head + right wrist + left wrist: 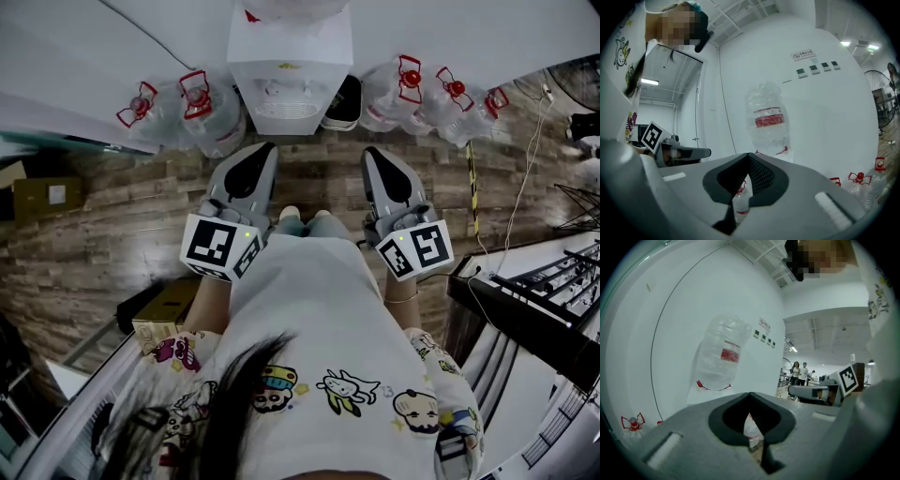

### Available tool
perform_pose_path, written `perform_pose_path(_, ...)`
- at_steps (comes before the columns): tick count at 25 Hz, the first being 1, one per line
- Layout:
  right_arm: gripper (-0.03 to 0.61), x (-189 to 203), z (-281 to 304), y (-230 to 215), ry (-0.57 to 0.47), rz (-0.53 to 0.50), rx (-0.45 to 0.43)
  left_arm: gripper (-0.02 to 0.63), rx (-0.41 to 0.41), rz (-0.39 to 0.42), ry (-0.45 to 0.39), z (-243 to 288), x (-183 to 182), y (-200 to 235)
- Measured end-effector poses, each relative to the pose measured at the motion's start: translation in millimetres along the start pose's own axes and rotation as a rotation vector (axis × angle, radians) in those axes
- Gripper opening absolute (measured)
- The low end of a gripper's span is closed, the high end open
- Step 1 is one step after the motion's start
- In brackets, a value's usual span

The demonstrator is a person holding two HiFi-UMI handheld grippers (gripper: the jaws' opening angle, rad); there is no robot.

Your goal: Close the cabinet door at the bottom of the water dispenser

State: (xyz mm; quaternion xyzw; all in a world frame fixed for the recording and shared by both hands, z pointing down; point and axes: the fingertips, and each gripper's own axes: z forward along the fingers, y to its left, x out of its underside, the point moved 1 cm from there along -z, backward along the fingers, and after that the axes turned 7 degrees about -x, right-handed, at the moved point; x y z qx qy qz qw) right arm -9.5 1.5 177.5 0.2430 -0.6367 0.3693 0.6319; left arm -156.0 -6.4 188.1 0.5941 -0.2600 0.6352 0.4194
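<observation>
My left gripper [257, 159] and right gripper [378, 161] are both closed tight on nothing. The dispenser [291, 80] stands far, straight ahead between them, and the left looks slightly nearer. Its bottom door must lie lower; I can't see it.

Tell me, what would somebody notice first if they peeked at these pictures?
Probably the white water dispenser against the wall, straight ahead, with a clear upturned bottle on top. Clear water jugs with red handles crowd the floor on both sides of it. Nearer, the left gripper and right gripper sit side by side, both shut, aimed at it.
</observation>
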Motion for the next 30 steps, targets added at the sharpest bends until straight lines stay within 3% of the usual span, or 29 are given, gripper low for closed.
perform_pose_path(30,0.009,0,4,11,0.015,-0.016,-0.012,0.0,-0.015,0.036,-0.042,-13,-12,8)
